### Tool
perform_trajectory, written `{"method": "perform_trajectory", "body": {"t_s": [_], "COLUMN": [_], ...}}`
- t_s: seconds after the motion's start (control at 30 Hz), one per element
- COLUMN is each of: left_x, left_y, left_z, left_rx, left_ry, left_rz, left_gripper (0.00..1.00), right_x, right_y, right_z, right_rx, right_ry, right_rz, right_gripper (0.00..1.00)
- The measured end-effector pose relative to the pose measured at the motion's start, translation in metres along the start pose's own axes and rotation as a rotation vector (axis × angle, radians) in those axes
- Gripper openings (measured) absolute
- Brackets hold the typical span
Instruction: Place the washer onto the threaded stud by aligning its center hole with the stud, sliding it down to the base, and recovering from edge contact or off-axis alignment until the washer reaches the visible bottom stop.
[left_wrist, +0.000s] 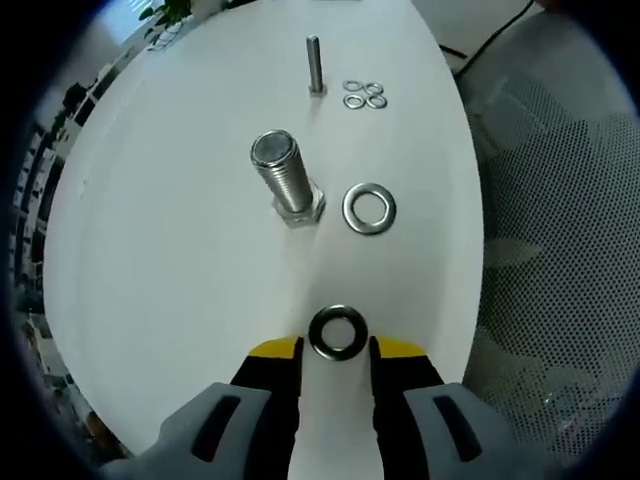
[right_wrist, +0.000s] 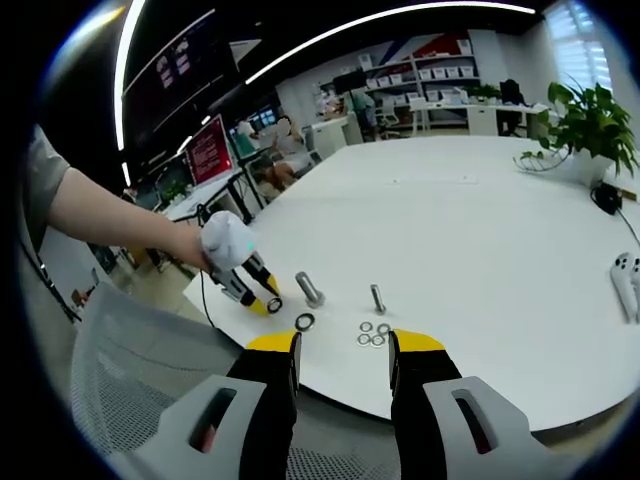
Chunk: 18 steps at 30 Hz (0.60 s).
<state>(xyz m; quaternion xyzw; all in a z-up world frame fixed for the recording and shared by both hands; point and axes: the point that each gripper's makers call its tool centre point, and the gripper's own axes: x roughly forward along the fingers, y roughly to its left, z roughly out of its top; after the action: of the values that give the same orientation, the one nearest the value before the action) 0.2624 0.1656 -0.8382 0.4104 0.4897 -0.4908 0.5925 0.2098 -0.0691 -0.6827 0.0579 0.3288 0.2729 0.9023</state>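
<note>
Steel washer (left_wrist: 337, 332) is clamped between the left gripper's (left_wrist: 336, 346) jaws, short of the stud (left_wrist: 287, 177). Right gripper (right_wrist: 341, 345) hangs released. Off-axis lowering could catch the washer's edge on the threads.

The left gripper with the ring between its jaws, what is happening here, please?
A person holds the left gripper, shut on a dark washer above the white table. The large threaded stud stands ahead with no washer on it yet. A second washer lies beside it. The right gripper waits open, off the table's edge.
</note>
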Motion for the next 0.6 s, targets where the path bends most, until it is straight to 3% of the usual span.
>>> {"method": "perform_trajectory", "body": {"t_s": [0.13,0.23,0.6], "left_x": [0.0009,0.0019,0.0019], "left_y": [0.0008,-0.0014,0.0002], "left_z": [0.0017,0.004,0.004], "left_rx": [0.01,0.065,0.028], "left_ry": [-0.013,-0.007,0.022], "left_rz": [-0.001,-0.006,-0.008], "left_gripper": [0.25,0.23,0.19], "right_x": [0.0002,0.0001,0.0006], "right_y": [0.0003,-0.0001,-0.0002], "right_z": [-0.0004,-0.0006,-0.0016], "right_rx": [-0.001,-0.001,-0.003], "right_ry": [0.002,0.003,0.01], "right_rz": [0.0,-0.001,-0.002], "right_gripper": [0.38,0.38,0.37]}}
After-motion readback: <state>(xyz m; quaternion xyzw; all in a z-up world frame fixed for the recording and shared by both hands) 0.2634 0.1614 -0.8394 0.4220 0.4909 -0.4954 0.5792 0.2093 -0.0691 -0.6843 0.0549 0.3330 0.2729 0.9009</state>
